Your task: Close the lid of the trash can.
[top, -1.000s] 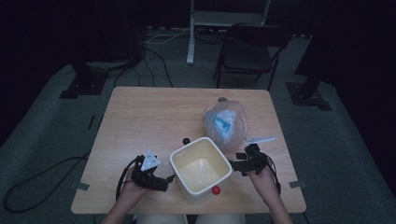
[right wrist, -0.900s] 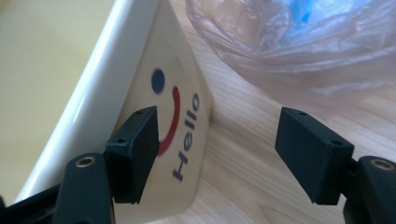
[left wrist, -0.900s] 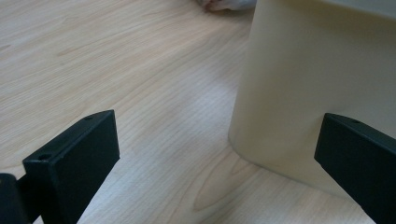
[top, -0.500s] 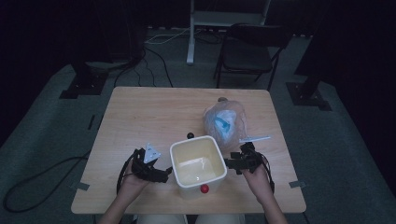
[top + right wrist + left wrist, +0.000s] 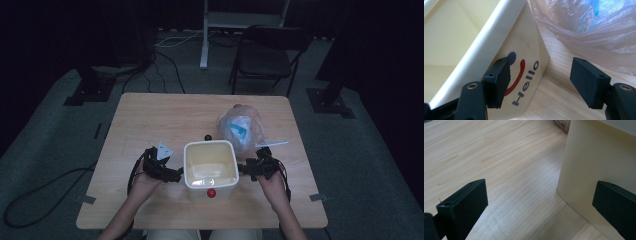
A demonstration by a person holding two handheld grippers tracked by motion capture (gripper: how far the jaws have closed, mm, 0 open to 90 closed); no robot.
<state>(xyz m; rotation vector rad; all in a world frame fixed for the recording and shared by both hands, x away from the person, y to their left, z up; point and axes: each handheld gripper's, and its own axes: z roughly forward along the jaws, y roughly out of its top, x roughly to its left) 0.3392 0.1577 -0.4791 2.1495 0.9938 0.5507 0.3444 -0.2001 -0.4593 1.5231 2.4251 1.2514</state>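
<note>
Cream bin at lower centre of frame on worktop, between both tongs. Left tongs wide open, empty, beside bin wall. Right tongs wide open, empty, by "Hello" side. Risks: uneven side push tips bin; right tongs snag plastic bag just behind.

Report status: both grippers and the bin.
Left gripper open beside the bin. Right gripper open at its other side, neither clamped. Plastic bag close behind the right gripper.
</note>
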